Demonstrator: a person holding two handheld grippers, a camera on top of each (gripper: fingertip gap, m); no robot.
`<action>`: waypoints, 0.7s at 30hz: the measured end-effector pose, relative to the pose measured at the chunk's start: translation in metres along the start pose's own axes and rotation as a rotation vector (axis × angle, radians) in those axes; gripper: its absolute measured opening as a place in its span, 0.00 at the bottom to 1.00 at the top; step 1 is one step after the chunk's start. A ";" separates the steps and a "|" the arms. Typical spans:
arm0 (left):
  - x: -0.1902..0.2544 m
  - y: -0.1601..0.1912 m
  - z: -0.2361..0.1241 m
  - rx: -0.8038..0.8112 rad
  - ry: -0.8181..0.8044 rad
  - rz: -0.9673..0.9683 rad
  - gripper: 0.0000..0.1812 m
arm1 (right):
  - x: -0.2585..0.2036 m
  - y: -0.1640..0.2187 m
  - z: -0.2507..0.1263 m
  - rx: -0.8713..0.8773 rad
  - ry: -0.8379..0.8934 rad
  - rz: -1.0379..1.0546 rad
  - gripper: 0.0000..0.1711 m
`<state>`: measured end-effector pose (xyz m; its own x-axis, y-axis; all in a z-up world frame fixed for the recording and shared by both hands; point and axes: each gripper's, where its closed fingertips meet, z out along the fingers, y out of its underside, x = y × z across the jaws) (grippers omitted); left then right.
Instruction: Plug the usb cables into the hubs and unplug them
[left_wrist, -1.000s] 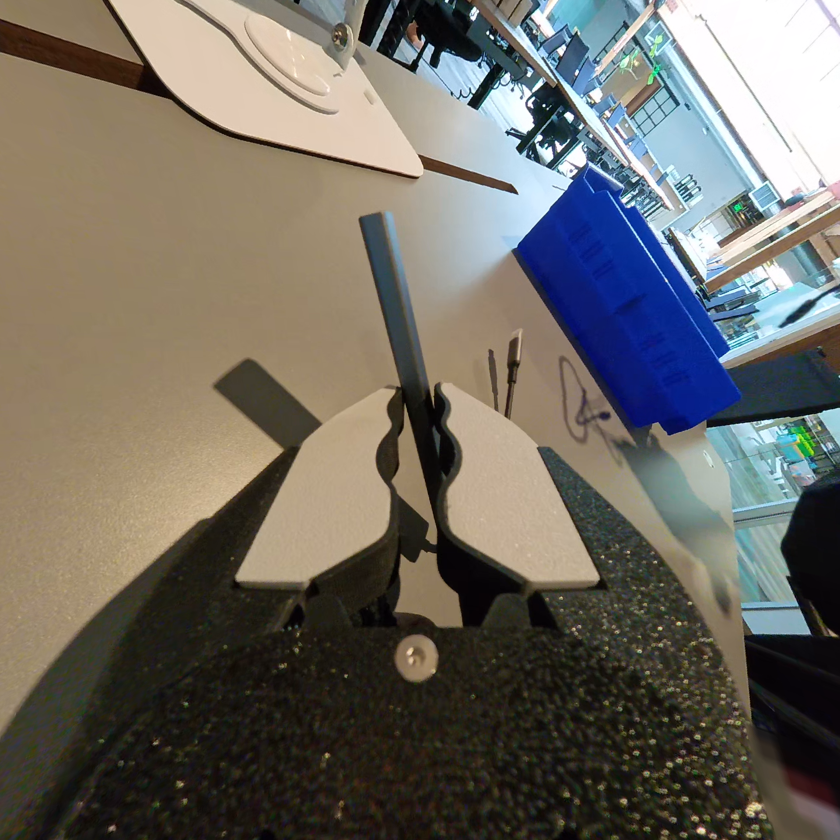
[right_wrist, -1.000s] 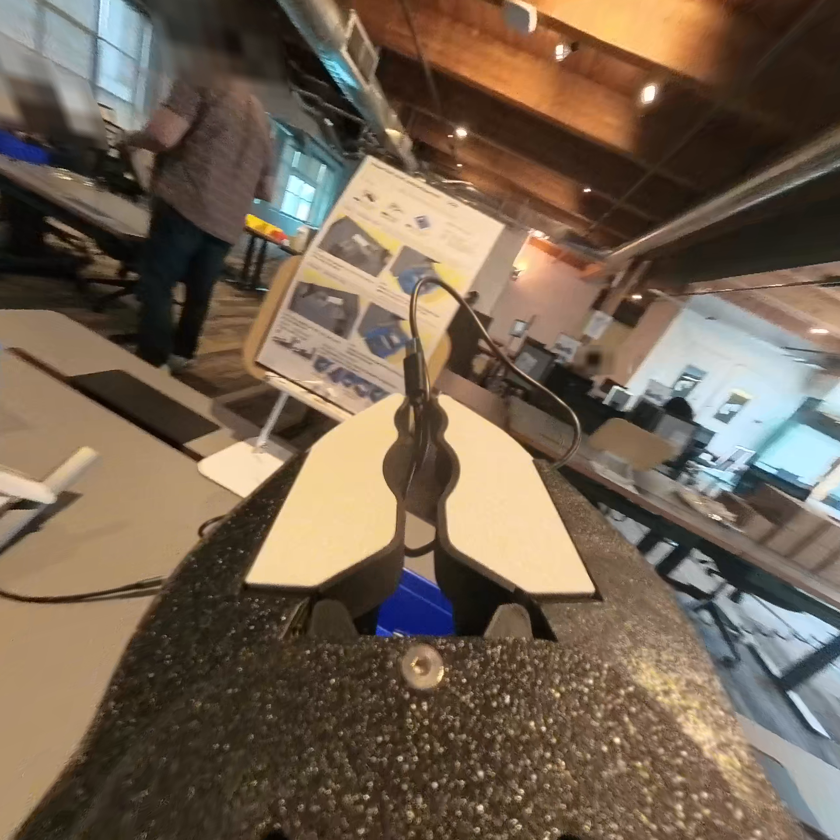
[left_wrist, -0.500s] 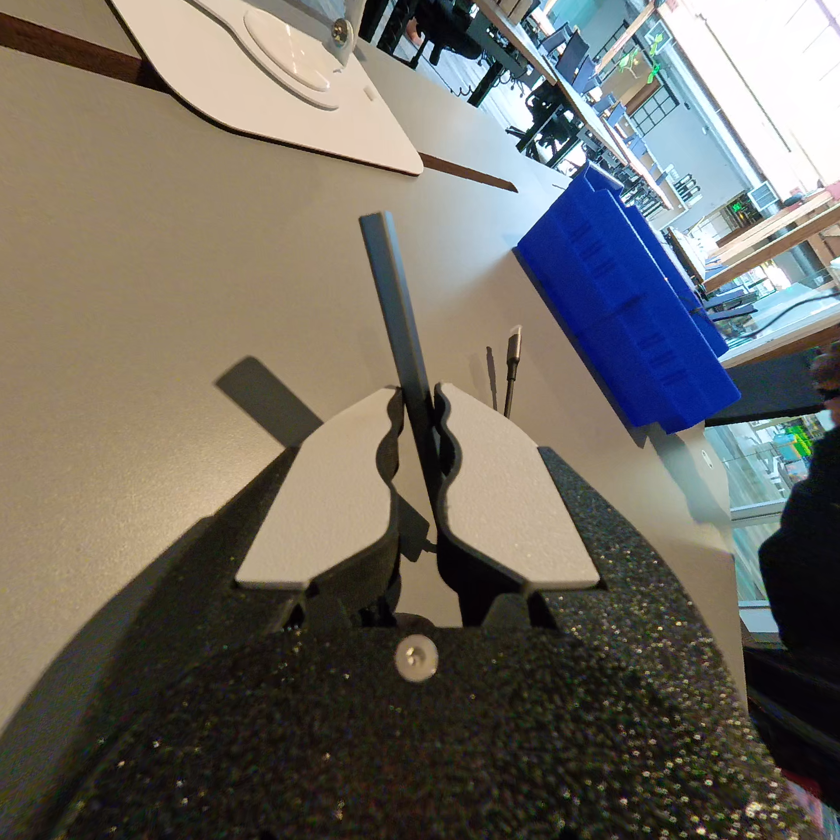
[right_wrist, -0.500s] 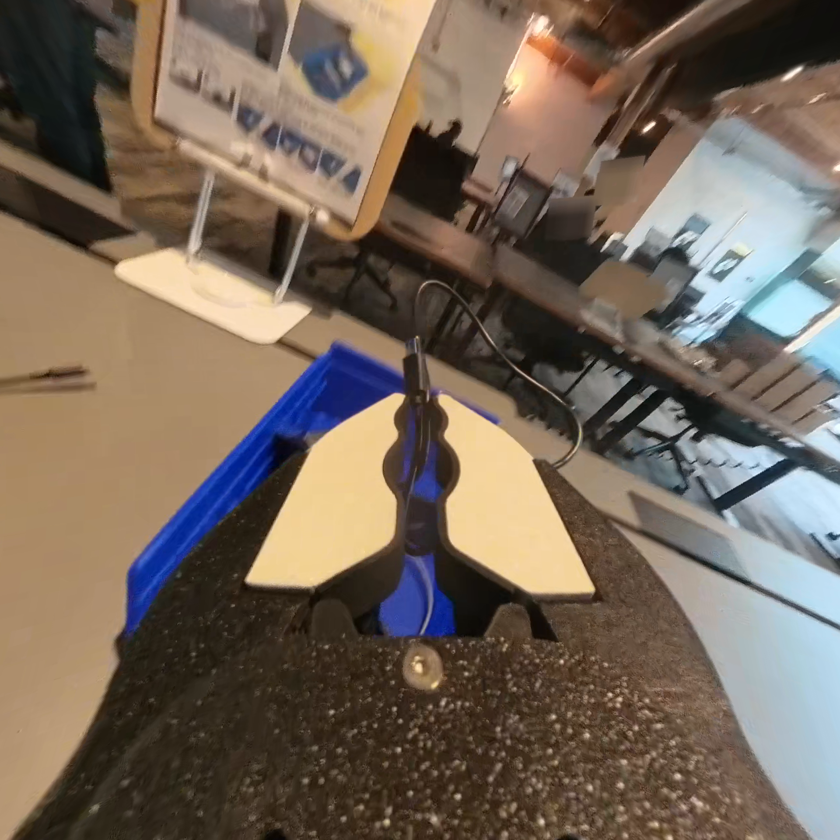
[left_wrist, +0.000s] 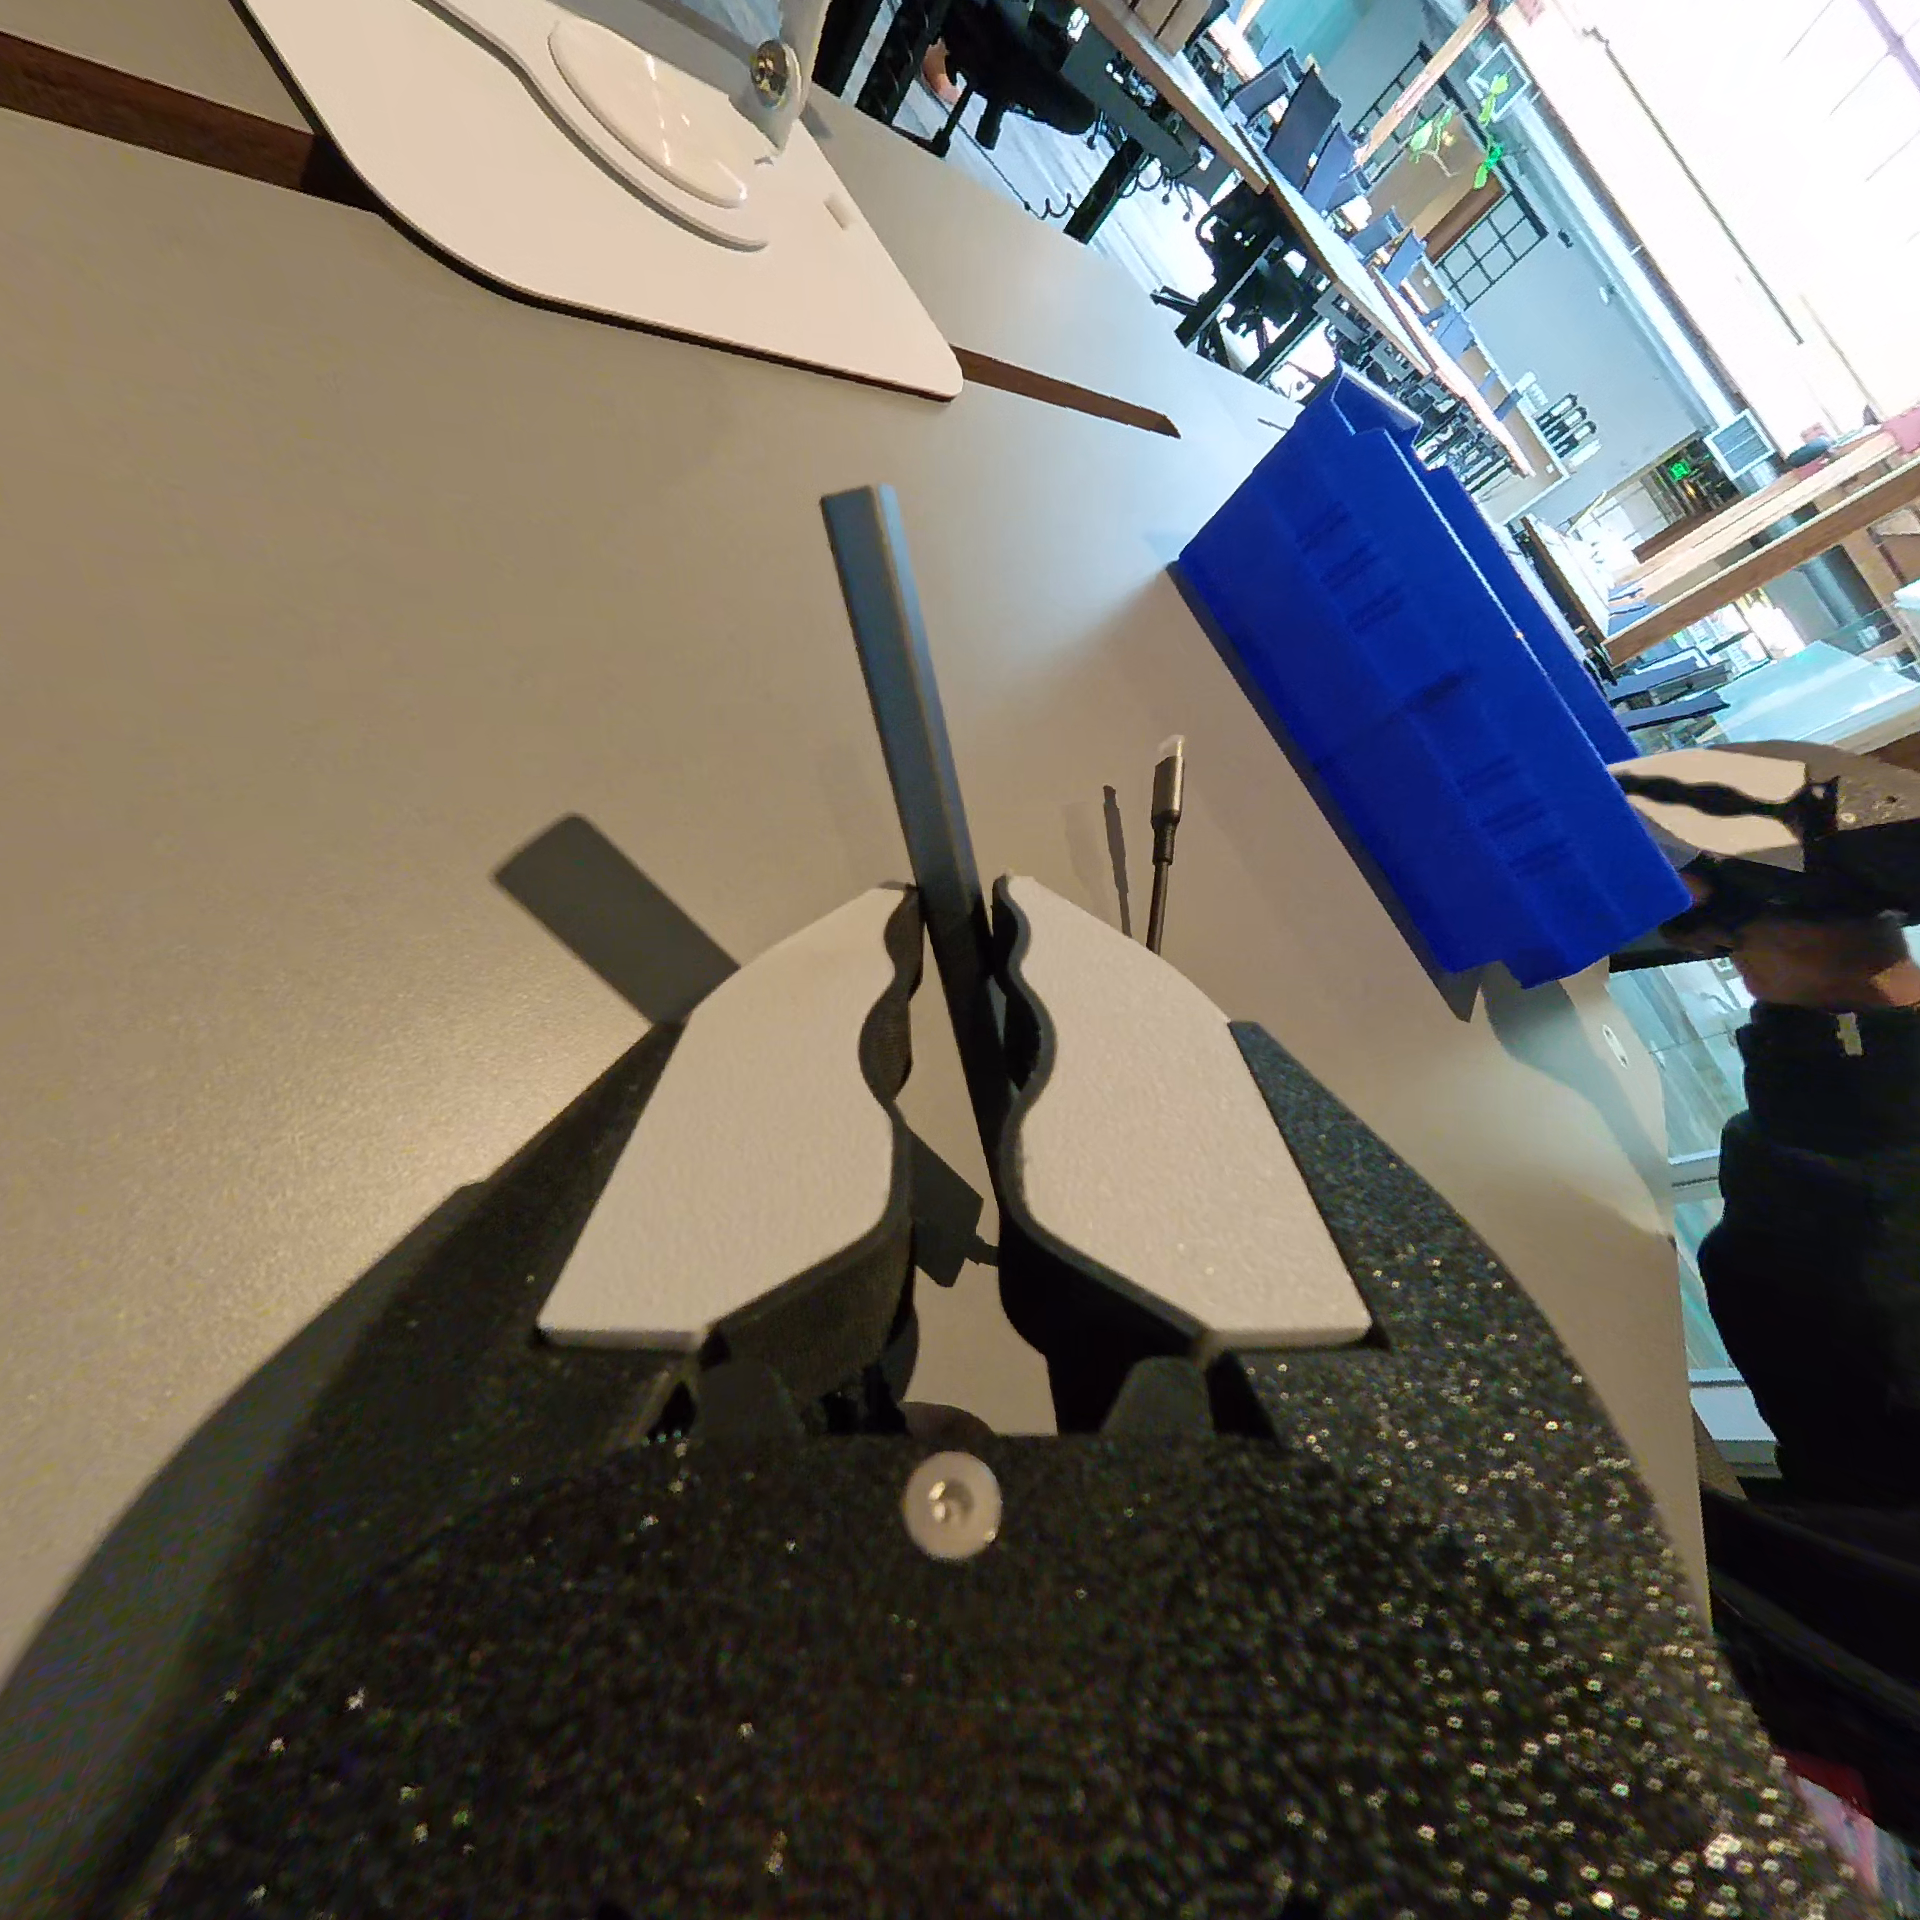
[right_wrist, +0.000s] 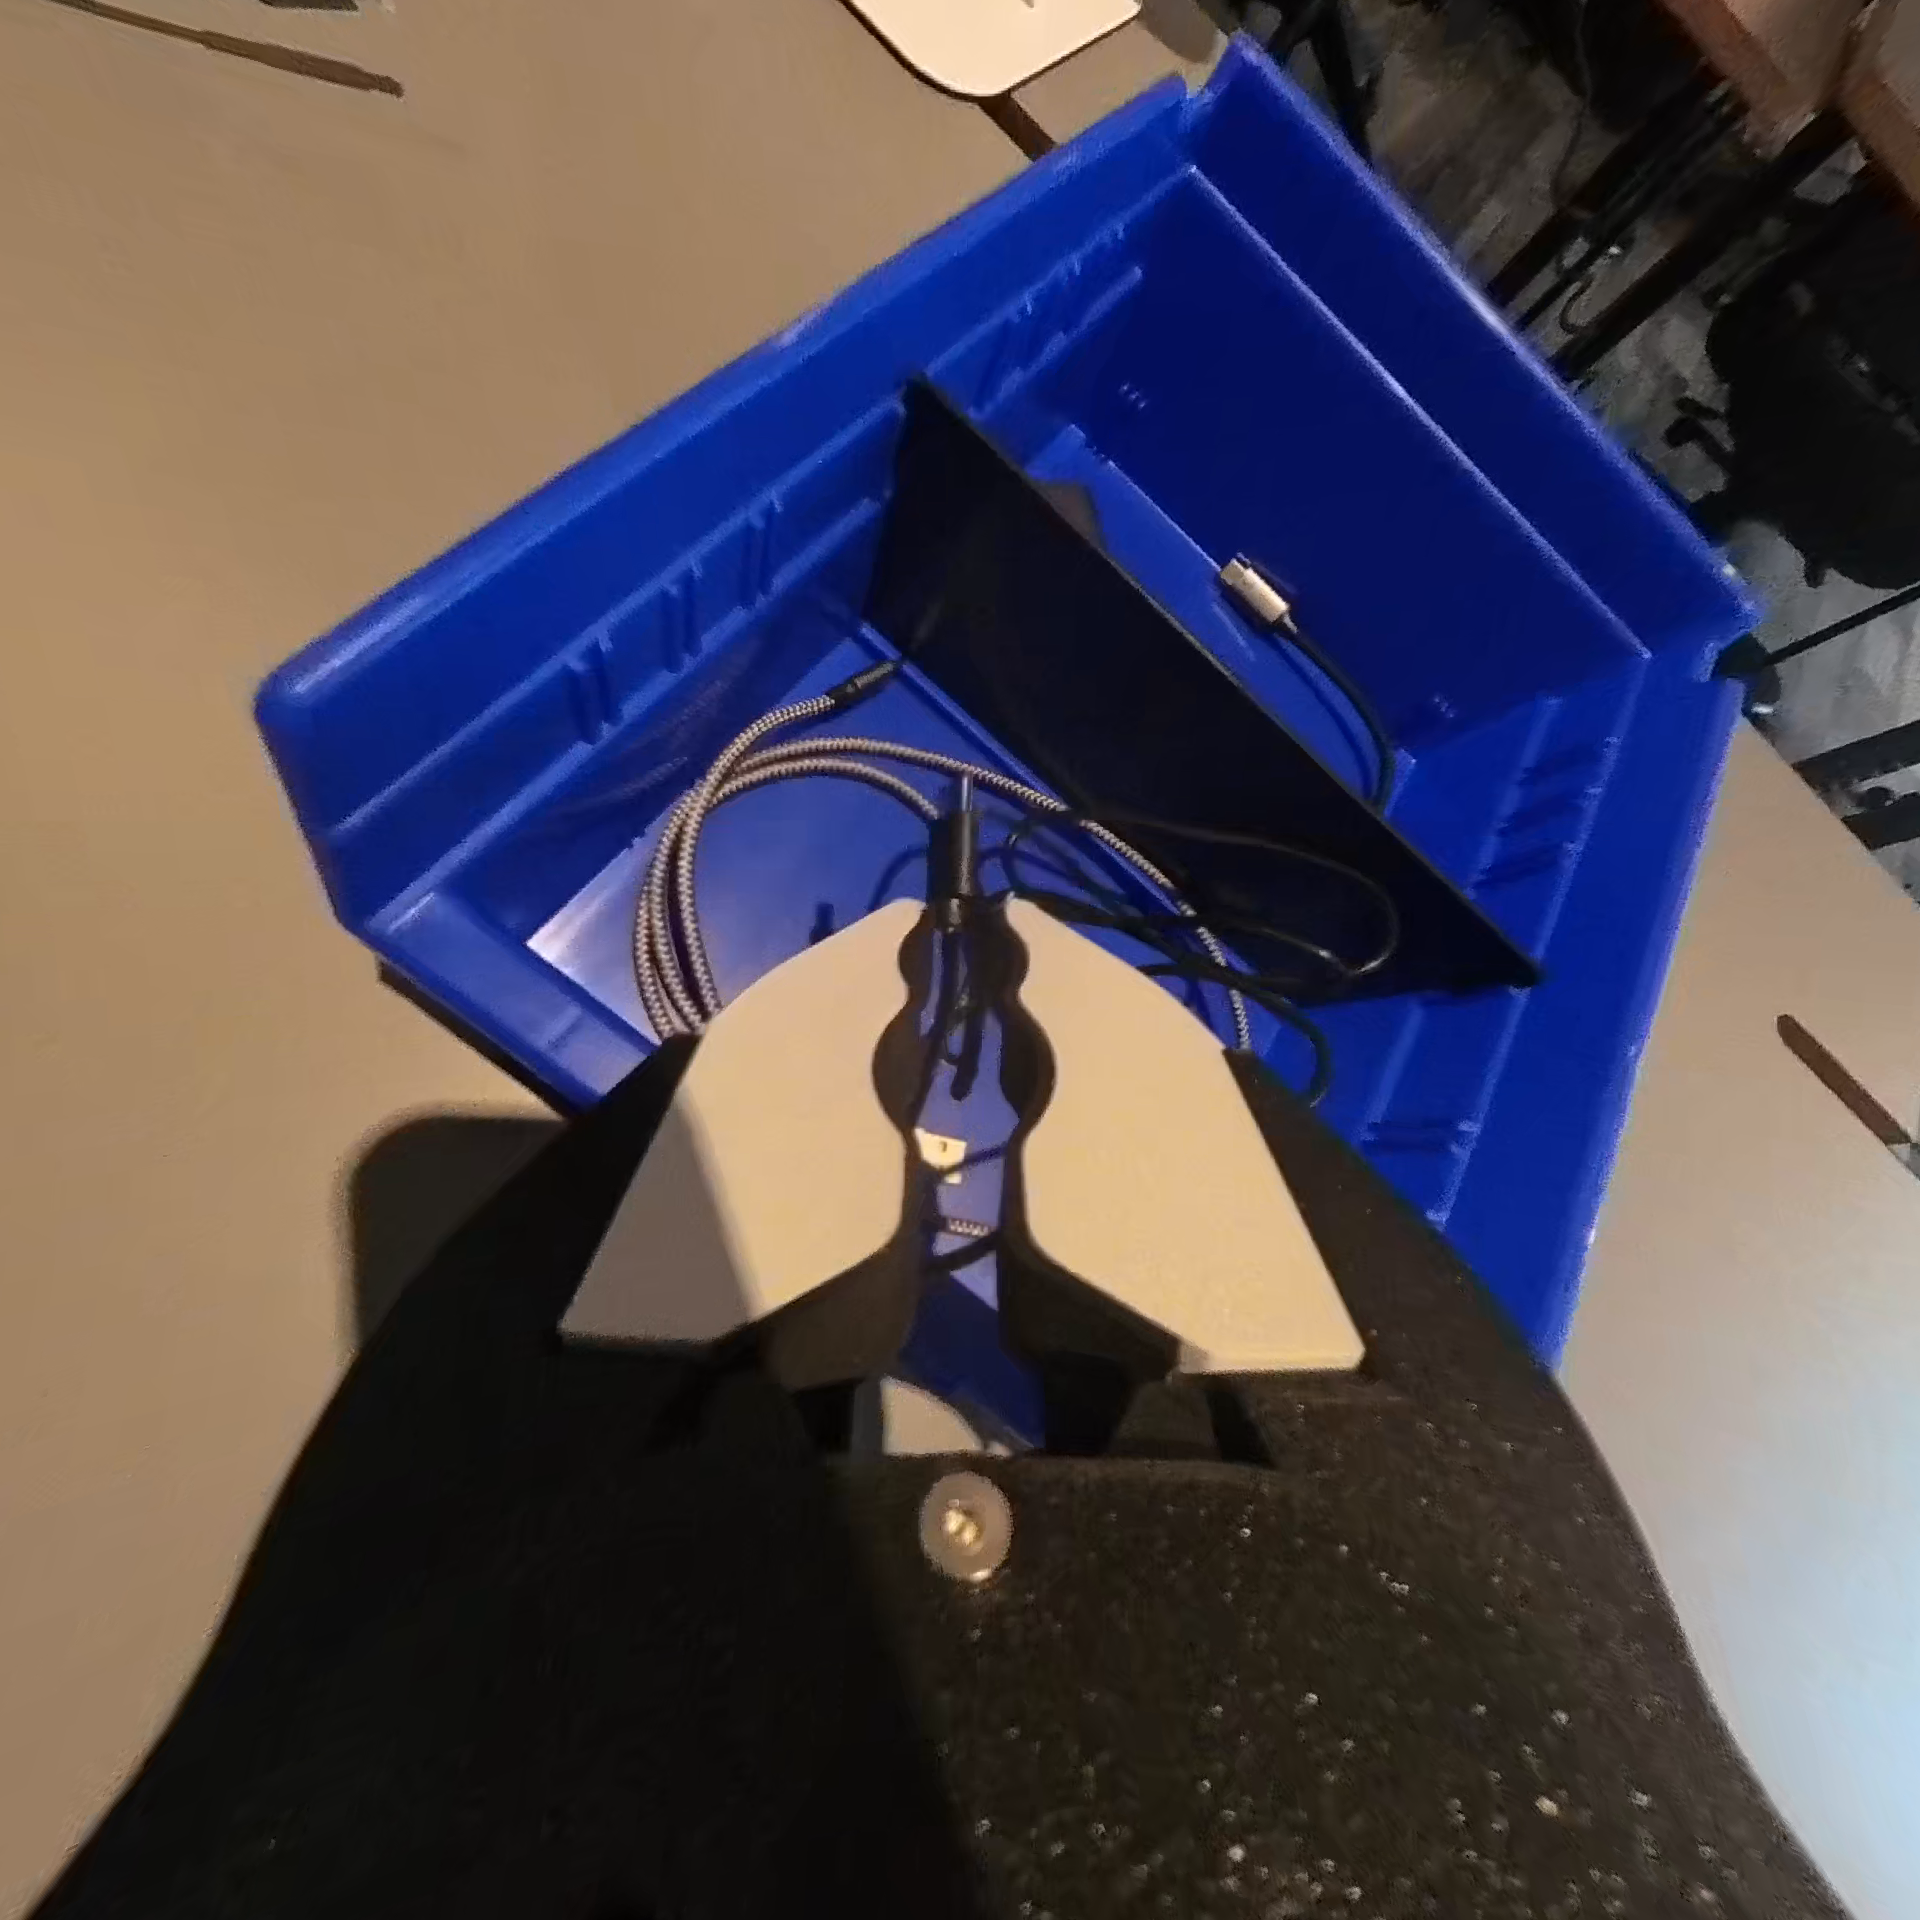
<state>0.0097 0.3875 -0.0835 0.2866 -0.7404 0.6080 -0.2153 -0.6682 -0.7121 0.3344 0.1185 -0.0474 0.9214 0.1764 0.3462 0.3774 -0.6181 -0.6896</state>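
Two compartments split the blue bin (right_wrist: 1226, 312), parted by a dark divider (right_wrist: 1143, 665). Just beyond our right gripper (right_wrist: 961, 914), closed on a thin black cable (right_wrist: 956, 831), the near compartment holds a braided cable (right_wrist: 675, 883) and black leads; the far one holds a silver-tipped plug (right_wrist: 1252, 597). Our left gripper (left_wrist: 951, 894) clamps a flat grey hub (left_wrist: 894, 665) above the table (left_wrist: 312, 623); right of its fingers lies another plug (left_wrist: 1166, 779). The hub's ports are hidden.
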 end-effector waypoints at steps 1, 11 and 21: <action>0.000 0.000 0.000 0.000 0.001 0.000 0.07 | 0.001 -0.002 0.000 0.004 0.009 -0.007 0.08; 0.000 0.001 0.000 -0.006 0.008 -0.004 0.07 | 0.018 -0.009 -0.017 0.087 0.030 0.080 0.24; 0.001 0.001 0.000 -0.006 0.006 0.001 0.07 | 0.056 0.009 -0.043 0.100 0.170 0.210 0.20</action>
<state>0.0102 0.3864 -0.0838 0.2809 -0.7414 0.6095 -0.2212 -0.6680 -0.7105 0.3852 0.0901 -0.0073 0.9547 -0.0839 0.2855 0.1952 -0.5474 -0.8138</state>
